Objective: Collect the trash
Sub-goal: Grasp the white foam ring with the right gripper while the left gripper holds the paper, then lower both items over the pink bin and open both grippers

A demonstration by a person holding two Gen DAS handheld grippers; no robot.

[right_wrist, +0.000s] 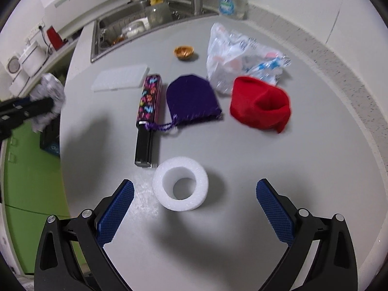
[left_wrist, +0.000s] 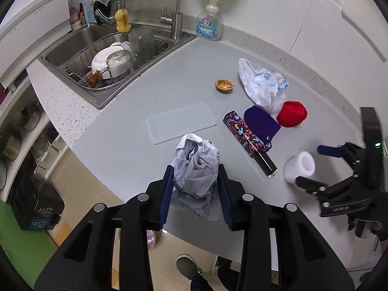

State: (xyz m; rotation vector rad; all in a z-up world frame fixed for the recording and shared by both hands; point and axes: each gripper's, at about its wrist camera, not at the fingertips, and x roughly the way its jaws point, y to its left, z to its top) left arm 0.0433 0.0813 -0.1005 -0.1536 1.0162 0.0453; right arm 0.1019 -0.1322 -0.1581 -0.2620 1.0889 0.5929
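Note:
My left gripper (left_wrist: 196,174) is shut on a crumpled grey-white paper wad (left_wrist: 196,167) and holds it above the counter's front edge; the wad shows at the left of the right wrist view (right_wrist: 49,97). My right gripper (right_wrist: 195,189) is open, its blue pads either side of a white foam ring (right_wrist: 180,189) on the grey counter, not touching it. The ring (left_wrist: 299,167) and right gripper (left_wrist: 312,165) show at the right of the left wrist view. A crumpled plastic bag (right_wrist: 232,55) and a walnut shell (right_wrist: 184,52) lie farther back.
A patterned black box (right_wrist: 148,111), a purple pouch (right_wrist: 191,99), a red cloth (right_wrist: 262,104) and a clear tray (right_wrist: 121,78) lie on the counter. A sink (left_wrist: 80,41) with dishes and a soap bottle (left_wrist: 209,21) stand behind. A black bin (left_wrist: 36,206) sits on the floor at the left.

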